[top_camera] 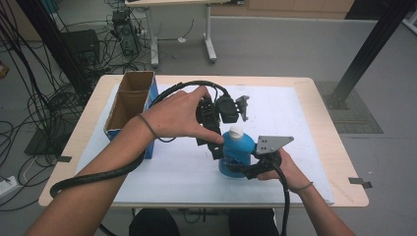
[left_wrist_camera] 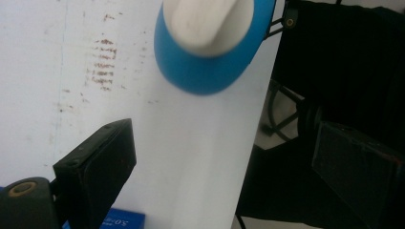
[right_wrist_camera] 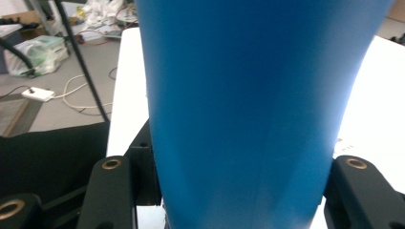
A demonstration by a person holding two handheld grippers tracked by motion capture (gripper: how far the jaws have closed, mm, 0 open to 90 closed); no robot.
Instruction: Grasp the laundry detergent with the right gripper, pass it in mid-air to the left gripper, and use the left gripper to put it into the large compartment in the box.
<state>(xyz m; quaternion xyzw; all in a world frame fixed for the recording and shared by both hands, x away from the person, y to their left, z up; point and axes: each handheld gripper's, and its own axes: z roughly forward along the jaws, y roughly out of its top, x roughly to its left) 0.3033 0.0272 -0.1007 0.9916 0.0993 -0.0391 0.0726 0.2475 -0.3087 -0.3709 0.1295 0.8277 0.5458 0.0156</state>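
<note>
1. At the left of the bench (top_camera: pixel 314 147) stood an open cardboard box (top_camera: pixel 129 101), nothing visible inside it.
2. The left tongs (top_camera: pixel 215 147) hung spread wide and empty just beside the blue bottle (top_camera: pixel 236 150), its white cap (top_camera: pixel 236 131) on.
3. The right tongs (top_camera: pixel 246 169) were clamped on the bottle's lower body, holding it upright near the bench's middle.
4. I judged the bottle secured, the cap or the boxing yet to come.

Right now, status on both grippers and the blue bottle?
Right gripper shut on the blue plastic bottle with white cap, upright on the white sheet. Left gripper open above the cap, holding nothing. Open cardboard box stands clear, far left.
</note>
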